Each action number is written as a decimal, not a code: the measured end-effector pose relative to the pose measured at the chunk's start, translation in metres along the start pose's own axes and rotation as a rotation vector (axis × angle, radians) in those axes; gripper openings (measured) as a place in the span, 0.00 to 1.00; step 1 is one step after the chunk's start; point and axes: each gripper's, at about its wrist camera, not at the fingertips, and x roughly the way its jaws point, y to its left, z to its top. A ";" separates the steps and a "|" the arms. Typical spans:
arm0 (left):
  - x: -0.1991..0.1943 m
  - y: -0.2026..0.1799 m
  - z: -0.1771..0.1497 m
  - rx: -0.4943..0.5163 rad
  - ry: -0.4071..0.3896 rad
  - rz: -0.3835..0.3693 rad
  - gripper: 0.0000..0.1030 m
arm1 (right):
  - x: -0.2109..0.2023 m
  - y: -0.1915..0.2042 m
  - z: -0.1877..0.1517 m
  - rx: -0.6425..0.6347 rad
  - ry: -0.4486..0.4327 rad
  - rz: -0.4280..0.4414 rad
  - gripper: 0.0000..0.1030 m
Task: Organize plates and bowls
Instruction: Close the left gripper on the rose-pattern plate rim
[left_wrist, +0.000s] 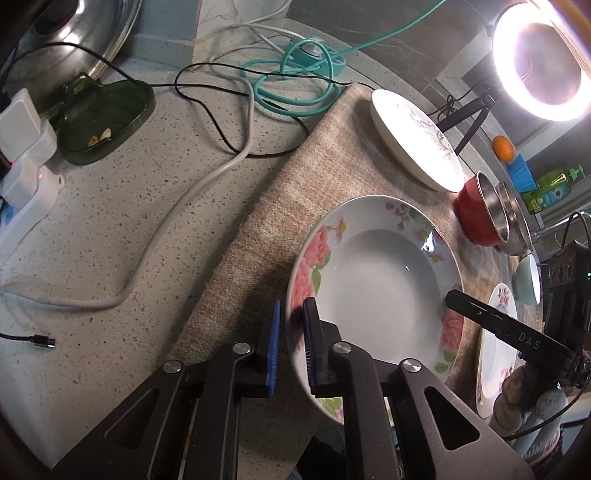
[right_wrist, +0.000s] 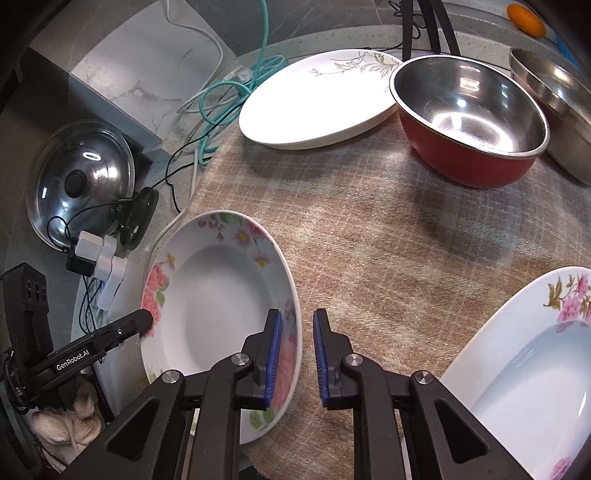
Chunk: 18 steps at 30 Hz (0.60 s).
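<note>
A pink-flowered deep plate (left_wrist: 380, 291) lies on the beige cloth (left_wrist: 295, 192); its rim sits between the blue pads of my left gripper (left_wrist: 291, 314), which is closed on it. In the right wrist view the same plate (right_wrist: 218, 314) is tilted up, with the left gripper's finger (right_wrist: 129, 326) on its far rim. My right gripper (right_wrist: 298, 326) is open, its jaws straddling the plate's near rim. A second flowered plate (right_wrist: 528, 369) lies at the right. A white plate with a grass print (right_wrist: 321, 99), a red steel bowl (right_wrist: 469, 118) and a steel bowl (right_wrist: 557, 107) stand behind.
Teal and white cables (left_wrist: 295, 77), a power strip with plugs (left_wrist: 22, 173) and a dark green dish (left_wrist: 107, 118) lie on the speckled counter at the left. A pot lid (right_wrist: 81, 181) leans on the wall. A ring light (left_wrist: 543, 62) and a light-blue bowl (left_wrist: 530, 278) stand at the right.
</note>
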 end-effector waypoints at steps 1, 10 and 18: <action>0.000 0.000 0.000 0.002 0.001 0.000 0.08 | 0.000 0.000 0.000 0.000 0.001 0.002 0.14; 0.001 -0.004 0.001 0.010 0.003 0.013 0.08 | 0.002 0.001 0.000 0.012 0.010 0.015 0.11; 0.000 -0.003 0.001 -0.011 0.001 0.012 0.08 | 0.001 0.001 -0.001 0.027 0.008 0.008 0.11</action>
